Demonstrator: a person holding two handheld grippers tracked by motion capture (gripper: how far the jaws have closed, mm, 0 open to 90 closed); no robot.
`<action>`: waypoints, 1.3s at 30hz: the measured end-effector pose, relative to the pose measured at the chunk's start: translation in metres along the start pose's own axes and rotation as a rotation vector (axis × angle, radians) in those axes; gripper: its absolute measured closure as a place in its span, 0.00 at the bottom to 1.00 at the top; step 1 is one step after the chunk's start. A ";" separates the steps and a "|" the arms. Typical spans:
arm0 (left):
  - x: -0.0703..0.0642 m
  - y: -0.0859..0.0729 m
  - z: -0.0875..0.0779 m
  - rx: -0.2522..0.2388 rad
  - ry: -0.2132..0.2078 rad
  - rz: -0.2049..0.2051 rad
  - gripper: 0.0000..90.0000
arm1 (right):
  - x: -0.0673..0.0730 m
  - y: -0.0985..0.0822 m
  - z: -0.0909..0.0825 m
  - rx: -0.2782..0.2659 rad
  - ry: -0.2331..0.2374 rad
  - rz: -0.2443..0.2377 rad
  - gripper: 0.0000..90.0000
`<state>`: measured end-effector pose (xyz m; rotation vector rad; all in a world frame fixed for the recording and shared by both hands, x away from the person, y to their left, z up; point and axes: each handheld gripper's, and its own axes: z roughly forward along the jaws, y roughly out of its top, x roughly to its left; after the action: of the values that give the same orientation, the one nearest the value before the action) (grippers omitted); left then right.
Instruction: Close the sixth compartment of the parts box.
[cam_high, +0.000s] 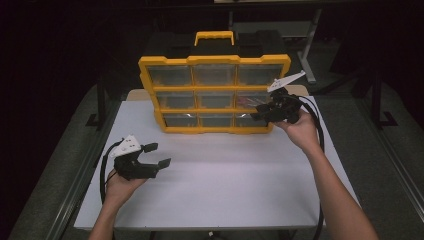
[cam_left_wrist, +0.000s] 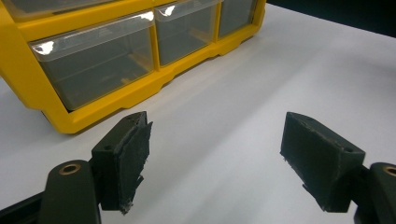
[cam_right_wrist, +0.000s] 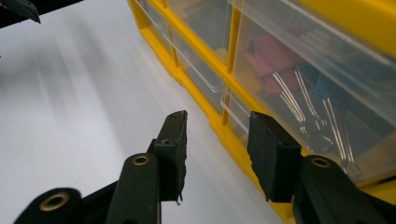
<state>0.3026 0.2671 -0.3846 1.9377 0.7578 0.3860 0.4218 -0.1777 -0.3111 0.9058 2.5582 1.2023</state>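
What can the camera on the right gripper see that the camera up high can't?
Right gripper view alone: the binder clips, red and blue, clear enough to tell, inside a drawer, and its own open fingers close up. High view alone: the box's handle, the person's right hand and the left gripper. Both share the yellow drawer box and white table.

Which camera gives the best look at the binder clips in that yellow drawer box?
The right gripper view: the binder clips, pink and blue with wire handles, sit close up behind a clear drawer front of the yellow drawer box. The high view gives just a reddish smudge in the middle right drawer. The left gripper view looks at other drawers.
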 end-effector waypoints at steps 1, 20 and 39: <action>0.000 0.000 0.000 -0.001 0.000 0.000 0.26 | 0.000 -0.002 0.000 -0.003 -0.001 0.000 0.61; 0.000 -0.001 0.001 0.003 -0.005 0.008 0.26 | 0.011 -0.036 0.001 -0.045 -0.015 0.021 0.51; -0.002 -0.006 0.004 0.018 -0.004 0.002 0.26 | 0.016 -0.063 -0.003 -0.083 -0.025 0.054 0.43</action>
<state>0.3015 0.2654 -0.3911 1.9554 0.7585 0.3778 0.3795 -0.2009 -0.3546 0.9703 2.4593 1.2931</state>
